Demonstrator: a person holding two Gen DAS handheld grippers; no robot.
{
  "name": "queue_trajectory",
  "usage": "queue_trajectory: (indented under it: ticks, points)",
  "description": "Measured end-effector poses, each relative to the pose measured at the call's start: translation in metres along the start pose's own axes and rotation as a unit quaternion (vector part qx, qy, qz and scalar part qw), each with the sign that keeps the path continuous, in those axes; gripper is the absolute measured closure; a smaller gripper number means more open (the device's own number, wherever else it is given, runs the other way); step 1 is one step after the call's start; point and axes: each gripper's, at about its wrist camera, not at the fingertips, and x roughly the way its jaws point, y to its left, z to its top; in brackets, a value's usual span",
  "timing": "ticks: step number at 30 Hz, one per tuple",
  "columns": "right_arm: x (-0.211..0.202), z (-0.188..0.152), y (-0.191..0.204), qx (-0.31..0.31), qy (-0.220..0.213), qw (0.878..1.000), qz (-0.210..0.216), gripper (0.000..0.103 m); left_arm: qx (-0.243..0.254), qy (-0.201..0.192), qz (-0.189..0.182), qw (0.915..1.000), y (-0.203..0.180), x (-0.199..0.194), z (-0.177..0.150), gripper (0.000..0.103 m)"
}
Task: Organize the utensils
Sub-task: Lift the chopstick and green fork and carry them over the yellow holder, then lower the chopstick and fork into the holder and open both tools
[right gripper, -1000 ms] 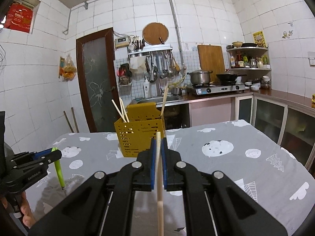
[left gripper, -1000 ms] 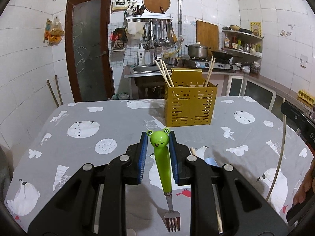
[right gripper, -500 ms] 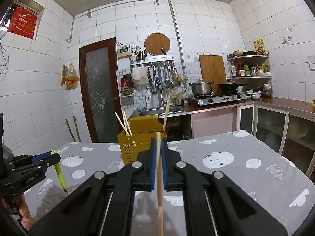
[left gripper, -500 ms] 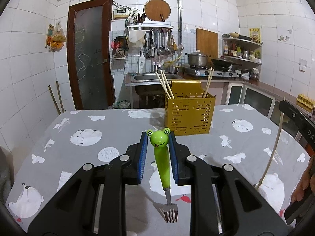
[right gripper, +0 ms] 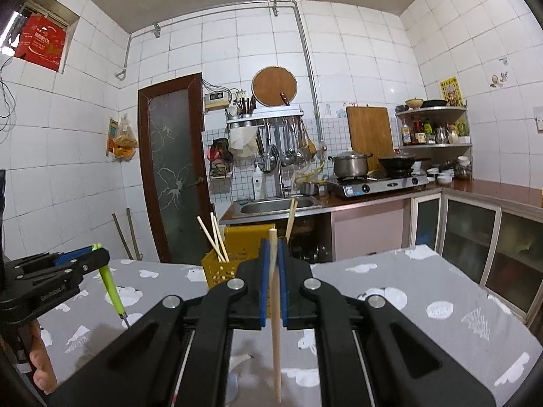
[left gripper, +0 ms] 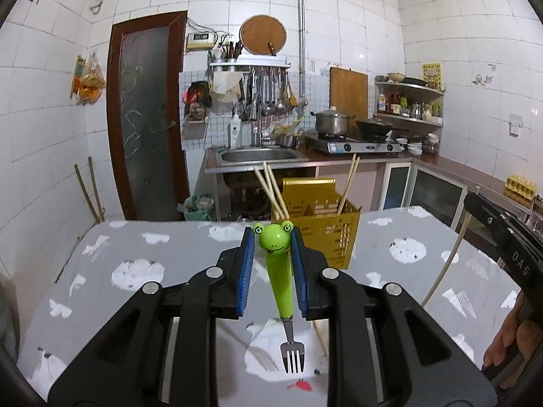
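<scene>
- Left wrist view: left hand-held gripper grips the frog fork, lifted above the counter.
- Right hand-held gripper clamps a chopstick.
- Carrying step; next, lower both into the yellow caddy ahead.

I see the fork with its bright green frog-faced handle and silver tines; my left gripper is black with blue pads, and my right gripper matches it; the chopstick is pale wood; the far utensil basket is mustard yellow; the tablecloth is grey with white animal and cloud prints; the far door has a dark red-brown frame; the wall tiles are white.
</scene>
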Motion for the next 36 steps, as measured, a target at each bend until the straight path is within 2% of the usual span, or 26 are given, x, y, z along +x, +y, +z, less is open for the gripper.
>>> queue_trajectory:
  ticks: [6,15,22,28,32,36]
  points:
    - [0.005,0.021,0.004,-0.012,-0.014,1.000,0.003,0.097,0.002,-0.011,-0.007,0.9999,-0.007,0.006,0.023,0.082]
    - [0.030,0.059,0.011,-0.023,-0.032,0.999,0.003,0.097,-0.004,-0.051,-0.003,0.9987,-0.006,0.025,0.077,0.082]
    - [0.062,0.091,0.016,-0.036,-0.049,0.998,-0.003,0.097,0.008,-0.069,-0.004,0.9975,-0.007,0.057,0.121,0.082]
    - [0.100,0.117,0.012,-0.016,-0.057,0.998,-0.002,0.097,0.015,-0.084,0.000,0.9963,-0.008,0.096,0.149,0.082]
    - [0.126,0.129,0.013,-0.018,-0.073,0.997,-0.004,0.097,0.006,-0.082,-0.006,0.9966,-0.005,0.122,0.159,0.082]
    - [0.152,0.125,0.009,-0.002,-0.072,0.997,0.002,0.097,0.009,-0.080,-0.010,0.9967,-0.009,0.142,0.153,0.082]
